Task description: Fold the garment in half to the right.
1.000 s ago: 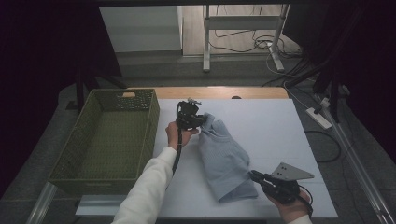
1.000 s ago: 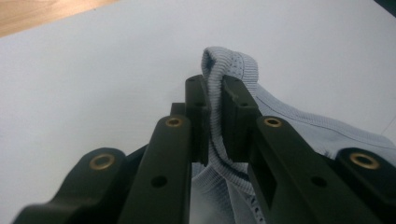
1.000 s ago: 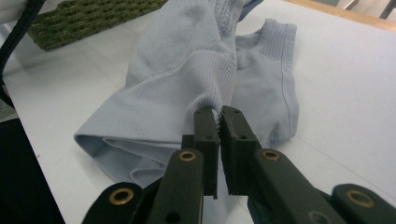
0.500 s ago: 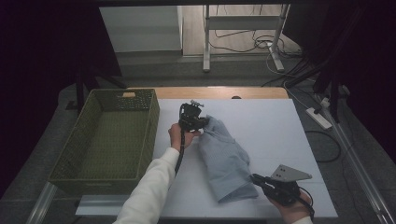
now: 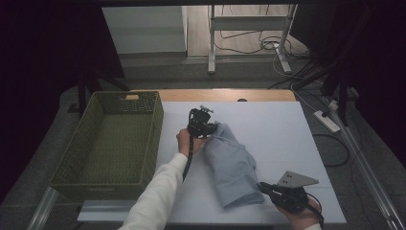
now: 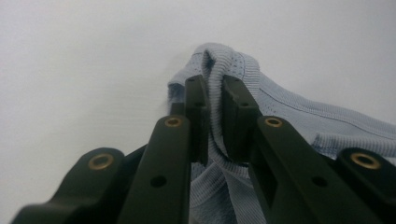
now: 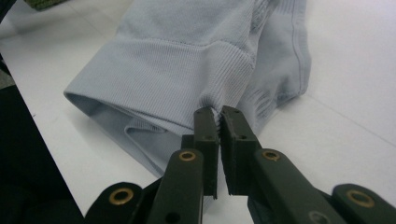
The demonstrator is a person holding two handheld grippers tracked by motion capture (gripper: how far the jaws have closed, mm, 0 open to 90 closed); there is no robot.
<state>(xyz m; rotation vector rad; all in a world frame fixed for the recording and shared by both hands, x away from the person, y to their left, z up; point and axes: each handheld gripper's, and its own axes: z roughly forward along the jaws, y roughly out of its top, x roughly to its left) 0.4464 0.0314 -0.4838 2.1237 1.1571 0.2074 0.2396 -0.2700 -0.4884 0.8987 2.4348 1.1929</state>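
A light blue folded sweatshirt (image 5: 232, 163) lies on the white table, running from the middle toward the near right. My left gripper (image 5: 207, 128) is at its far end, shut on the ribbed collar (image 6: 215, 98), which is pinched between the jaws. My right gripper (image 5: 262, 188) is at the near end, shut on the ribbed hem (image 7: 187, 88) of the sweatshirt. The cloth at the hem bunches where the jaws pinch it.
A green woven basket (image 5: 154, 124) stands on the left side of the table, close to the left arm. The white table surface (image 5: 277, 129) extends to the right and back. A power strip (image 5: 325, 120) and cables lie on the floor at the right.
Both grippers and the sweatshirt have shifted slightly to the right; the grips have stayed the same.
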